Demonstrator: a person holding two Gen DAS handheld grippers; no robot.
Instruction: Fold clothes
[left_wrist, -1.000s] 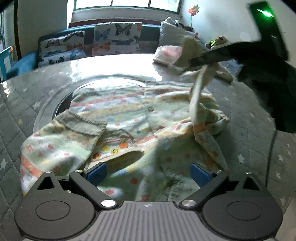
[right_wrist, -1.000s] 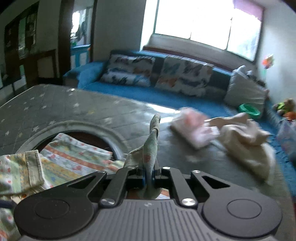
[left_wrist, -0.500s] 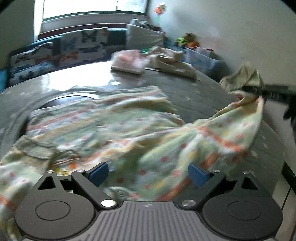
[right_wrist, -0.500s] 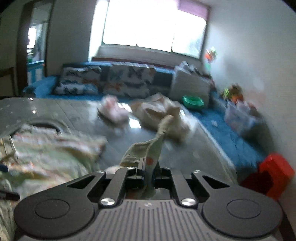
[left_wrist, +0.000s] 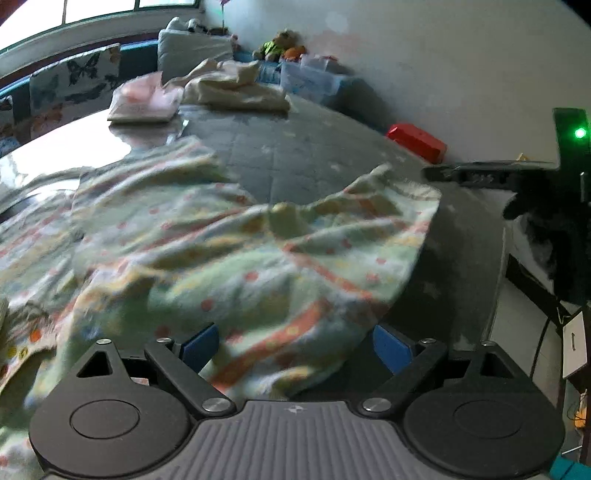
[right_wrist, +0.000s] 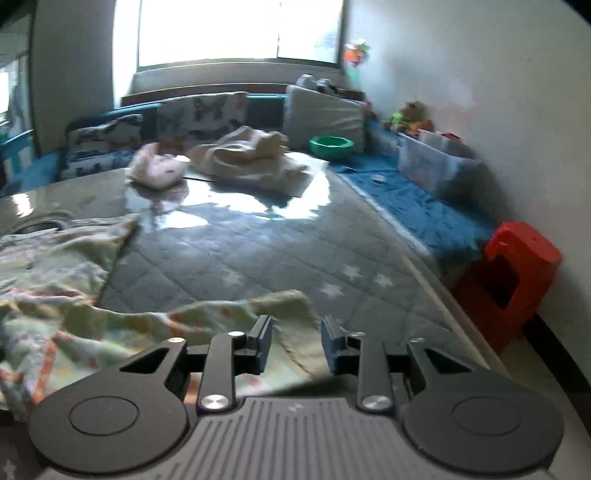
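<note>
A pale green garment (left_wrist: 229, 258) with orange stripes and dots lies spread and rumpled on the grey quilted table (left_wrist: 303, 147). My left gripper (left_wrist: 295, 343) is open, its blue pads either side of the garment's near edge. My right gripper (right_wrist: 295, 343) is open and empty just above the garment's corner (right_wrist: 236, 314) near the table's right edge. In the left wrist view the right gripper (left_wrist: 436, 172) hangs just past that corner.
A folded pink garment (left_wrist: 144, 99) and a cream pile (left_wrist: 232, 88) lie at the table's far side. A red stool (right_wrist: 517, 280) stands beyond the right edge. A blue sofa with cushions (right_wrist: 192, 114), a green bowl (right_wrist: 330, 144) and a plastic bin (right_wrist: 436, 162) are behind.
My right gripper carried the sleeve out to the right, lowered it and opened, letting the cloth drop onto the table. The left gripper turned right and stayed open.
</note>
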